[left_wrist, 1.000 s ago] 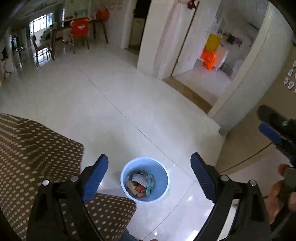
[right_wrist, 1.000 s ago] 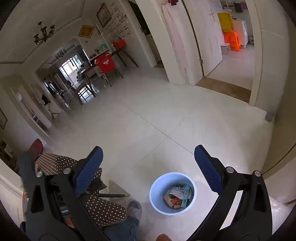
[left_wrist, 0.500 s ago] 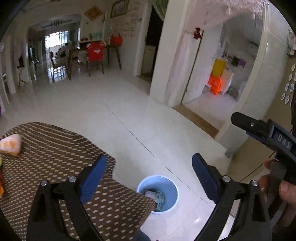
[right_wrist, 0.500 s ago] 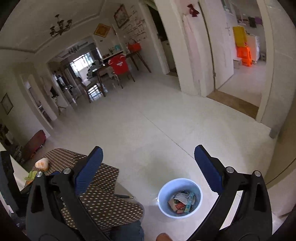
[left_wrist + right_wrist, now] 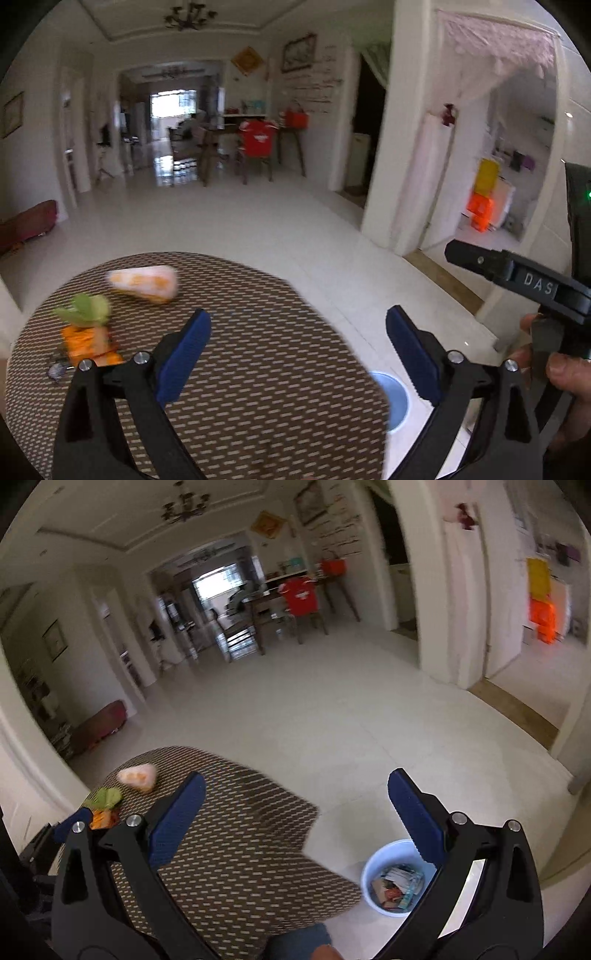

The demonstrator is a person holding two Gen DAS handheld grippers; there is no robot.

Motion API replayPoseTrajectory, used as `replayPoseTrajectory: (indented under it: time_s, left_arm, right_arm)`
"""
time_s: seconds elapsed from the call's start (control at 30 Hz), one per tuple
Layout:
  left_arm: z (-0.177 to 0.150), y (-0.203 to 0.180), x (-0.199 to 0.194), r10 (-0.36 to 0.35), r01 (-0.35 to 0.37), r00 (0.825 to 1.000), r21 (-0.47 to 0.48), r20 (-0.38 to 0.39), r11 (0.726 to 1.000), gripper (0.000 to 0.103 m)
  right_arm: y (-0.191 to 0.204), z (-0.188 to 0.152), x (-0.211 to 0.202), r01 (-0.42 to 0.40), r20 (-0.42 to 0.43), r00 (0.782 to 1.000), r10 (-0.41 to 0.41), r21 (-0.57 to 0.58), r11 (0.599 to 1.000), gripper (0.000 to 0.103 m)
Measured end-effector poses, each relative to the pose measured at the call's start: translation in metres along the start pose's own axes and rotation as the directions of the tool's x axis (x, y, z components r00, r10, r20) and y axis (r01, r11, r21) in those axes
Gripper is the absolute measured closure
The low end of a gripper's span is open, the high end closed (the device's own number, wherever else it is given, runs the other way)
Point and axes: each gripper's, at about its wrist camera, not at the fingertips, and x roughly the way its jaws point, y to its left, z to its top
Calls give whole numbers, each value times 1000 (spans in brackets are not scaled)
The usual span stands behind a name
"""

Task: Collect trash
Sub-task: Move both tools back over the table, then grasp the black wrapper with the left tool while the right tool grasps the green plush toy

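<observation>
A round table with a brown dotted cloth (image 5: 258,369) holds a white-and-orange wrapper (image 5: 142,282), a green scrap (image 5: 86,308) and an orange packet (image 5: 88,343) at its far left. They also show in the right wrist view: wrapper (image 5: 136,776), green scrap (image 5: 105,797), orange packet (image 5: 101,818). A light blue bin (image 5: 393,877) with several scraps stands on the floor right of the table; its rim shows in the left view (image 5: 393,400). My left gripper (image 5: 297,356) is open and empty above the table. My right gripper (image 5: 295,819) is open and empty over the table's edge.
White tiled floor (image 5: 332,720) stretches ahead to a dining table with a red-covered chair (image 5: 256,138). A doorway on the right shows orange and yellow items (image 5: 482,201). A dark red low seat (image 5: 99,725) stands by the left wall. The right gripper's body (image 5: 535,284) is at the left view's right edge.
Both grippers have swung up and left from over the bin toward the table. The table and its trash have come into view; the bin has slid to the lower right.
</observation>
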Motion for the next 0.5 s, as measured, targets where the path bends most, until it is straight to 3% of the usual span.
replayPoseTrajectory:
  time_s: [0.2, 0.5]
  left_arm:
    - [-17, 76, -23, 111, -110, 994, -90, 2, 990, 9]
    - [-45, 193, -38, 262, -267, 964, -207, -53, 941, 9]
  right_arm:
    - [58, -4, 27, -85, -61, 995, 81, -72, 994, 6]
    - [139, -13, 78, -213, -175, 967, 183, -172, 962, 6]
